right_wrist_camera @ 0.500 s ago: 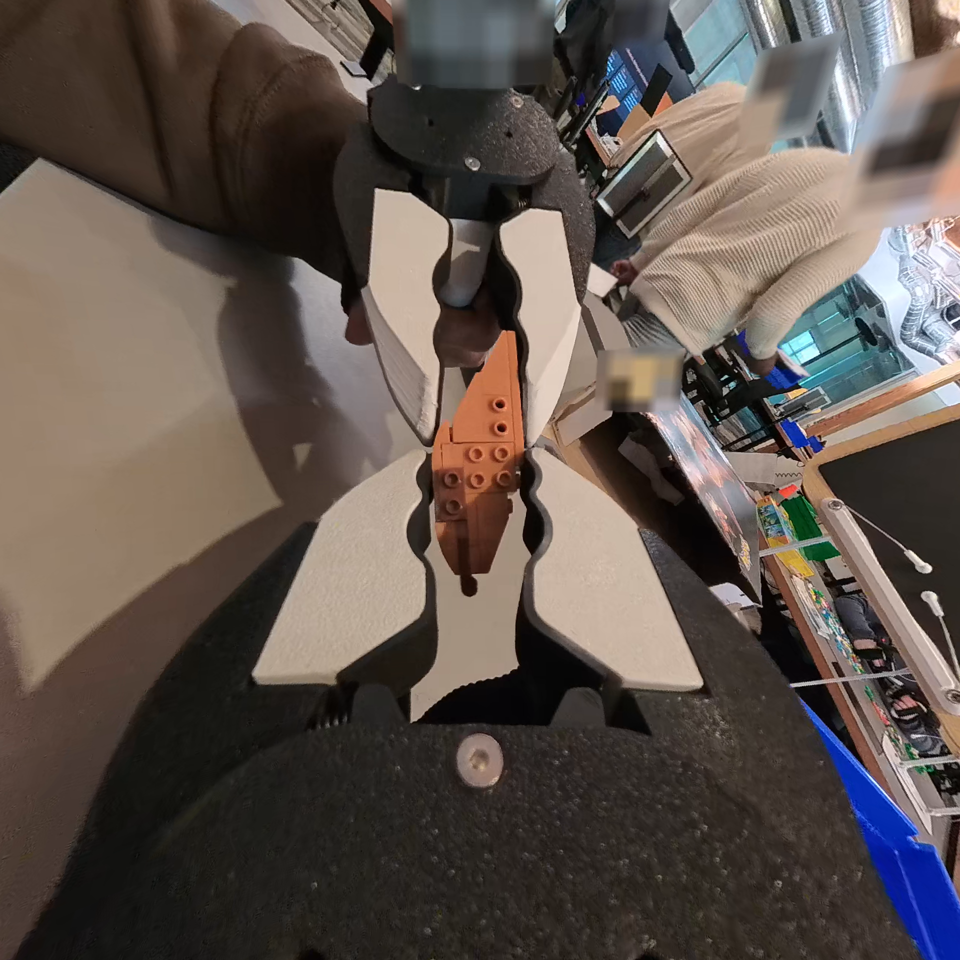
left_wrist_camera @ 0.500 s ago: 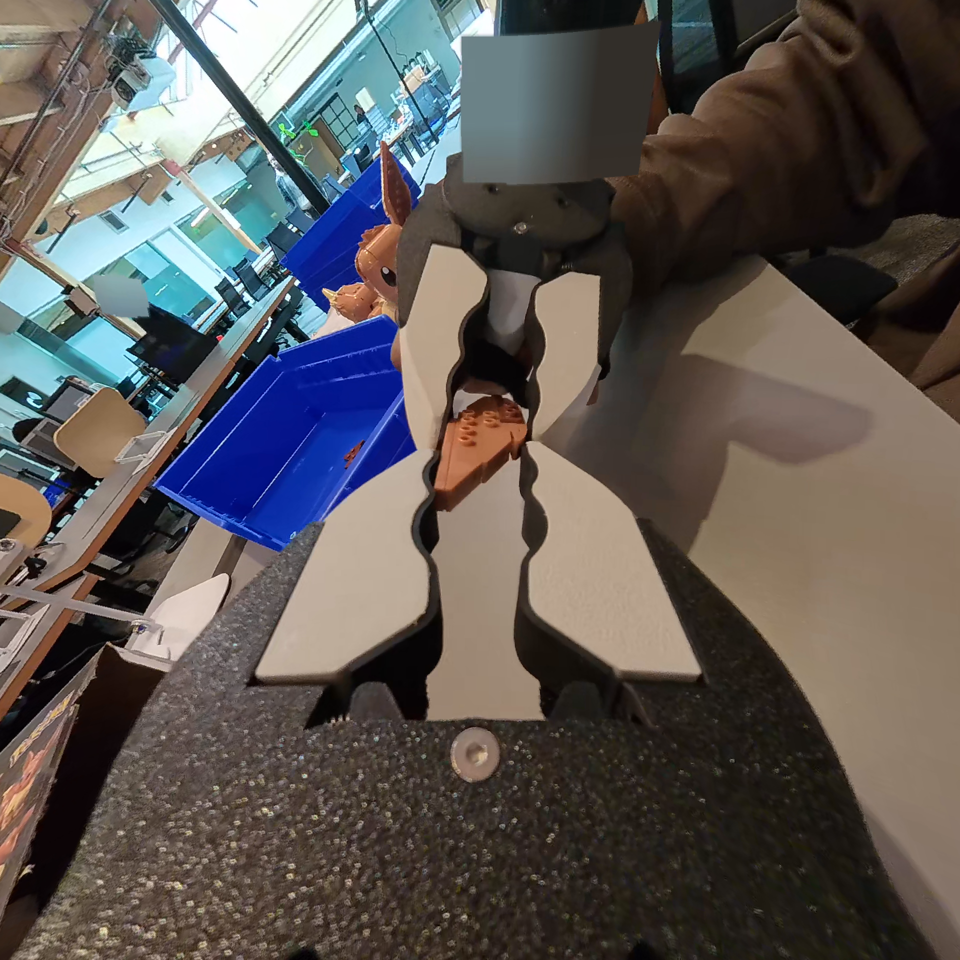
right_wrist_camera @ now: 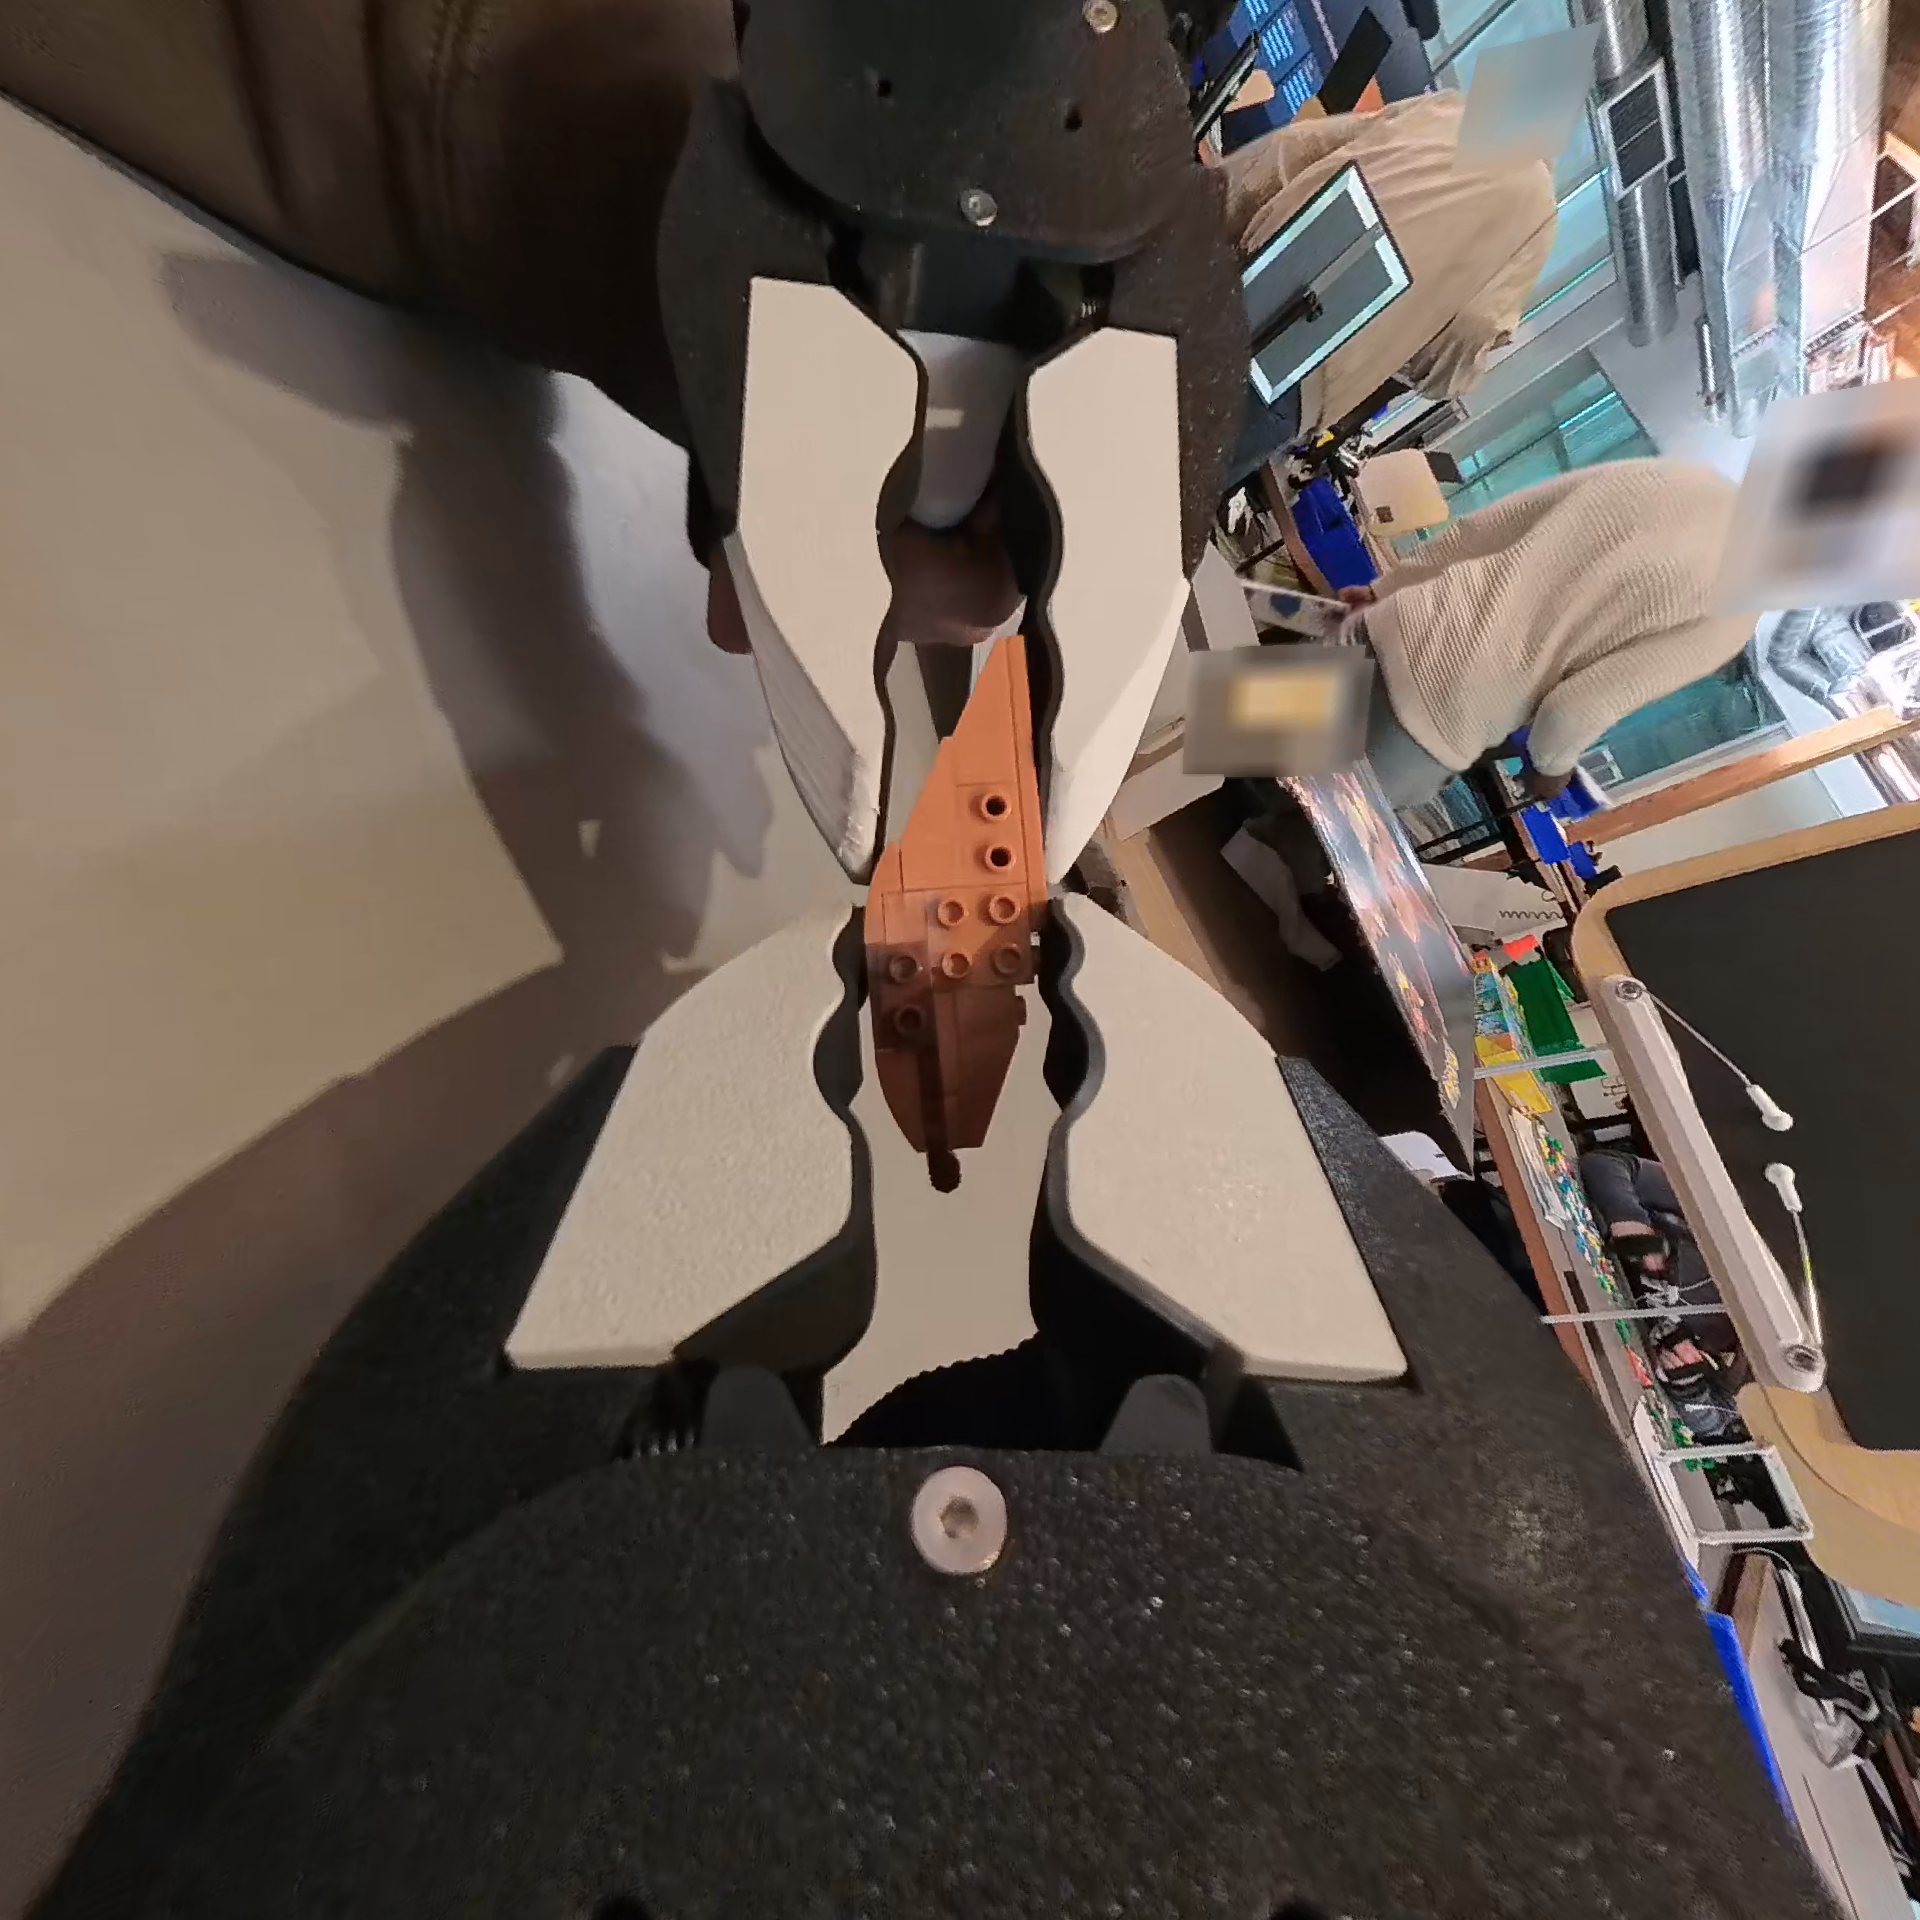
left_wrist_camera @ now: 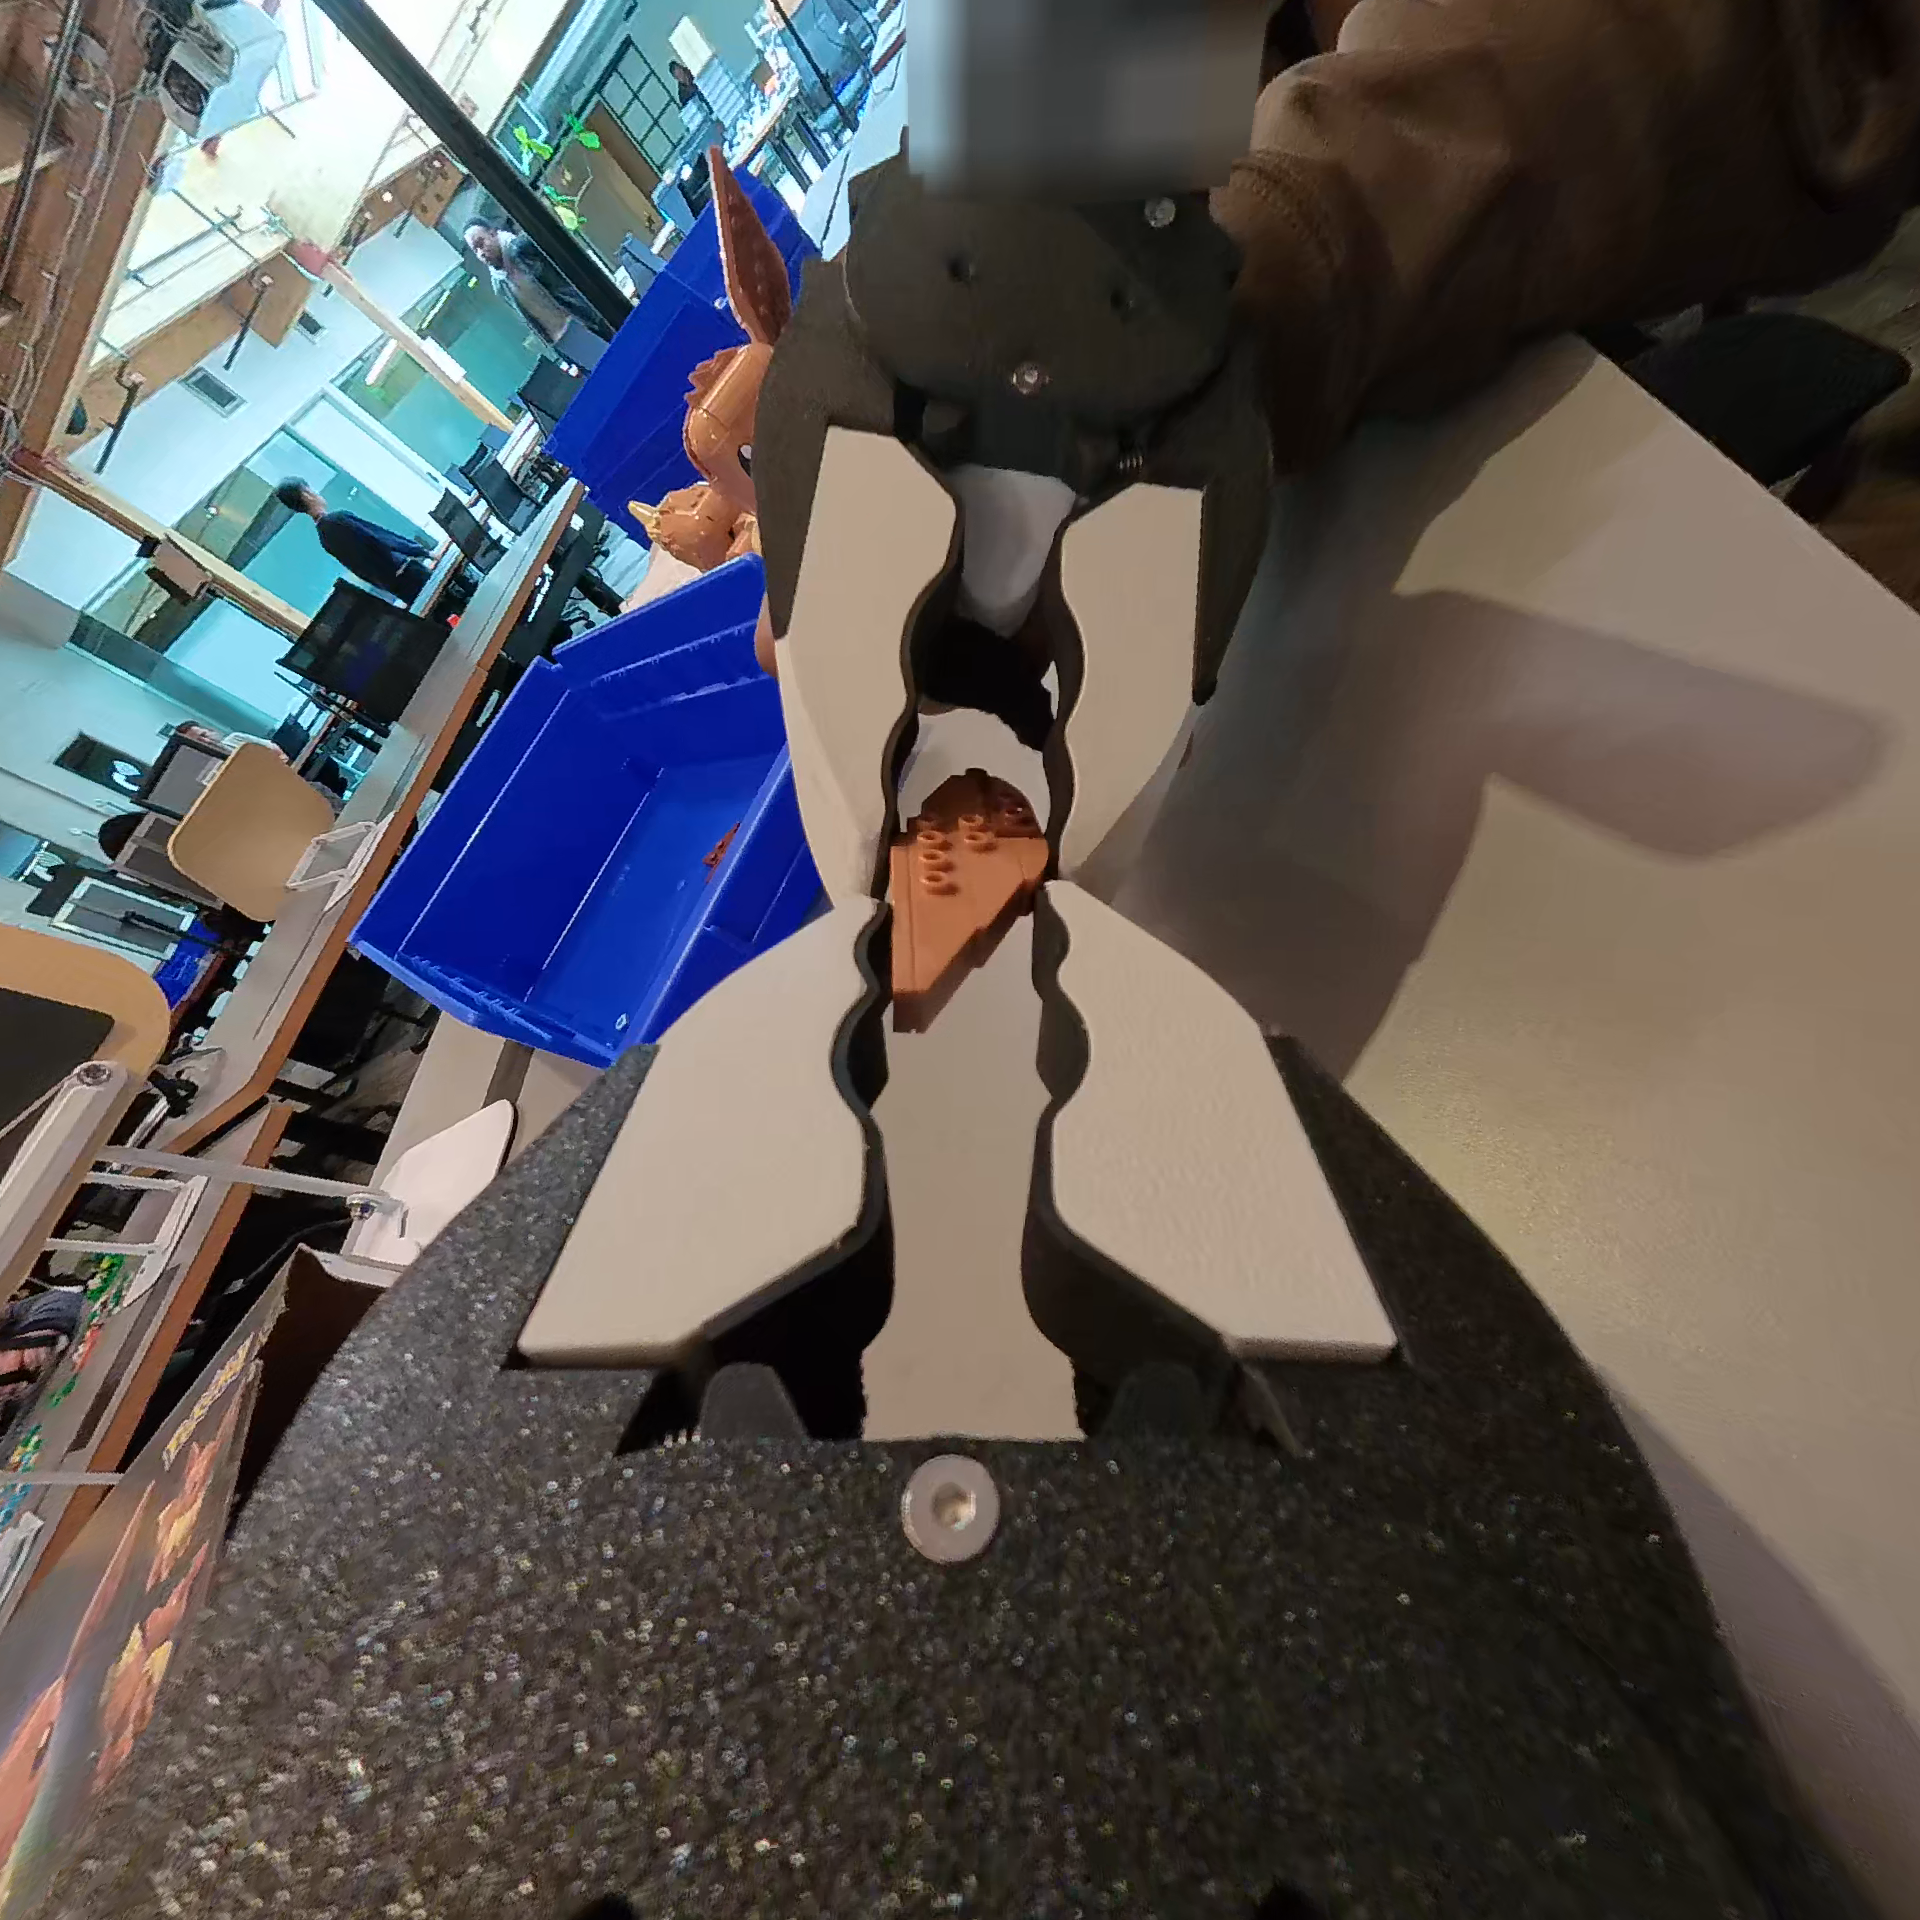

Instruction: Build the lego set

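facing tip to tip over the white table (left_wrist_camera: 1558, 1143) — left gripper (left_wrist_camera: 961, 914) pinching the pointed end of a brown brick wedge (left_wrist_camera: 956, 894), right gripper (right_wrist_camera: 951, 925) clamped on its studded middle. looks like a shared two-handed hold; blue bin (left_wrist_camera: 582, 831) lying off left.

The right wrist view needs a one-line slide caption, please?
Two facing grippers clamp one brown brick piece above a white table.

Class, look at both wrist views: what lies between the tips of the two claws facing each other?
A brown brick piece, a studded pointed plate, spans both: right claw and left claw each grip an end. Both views show it.
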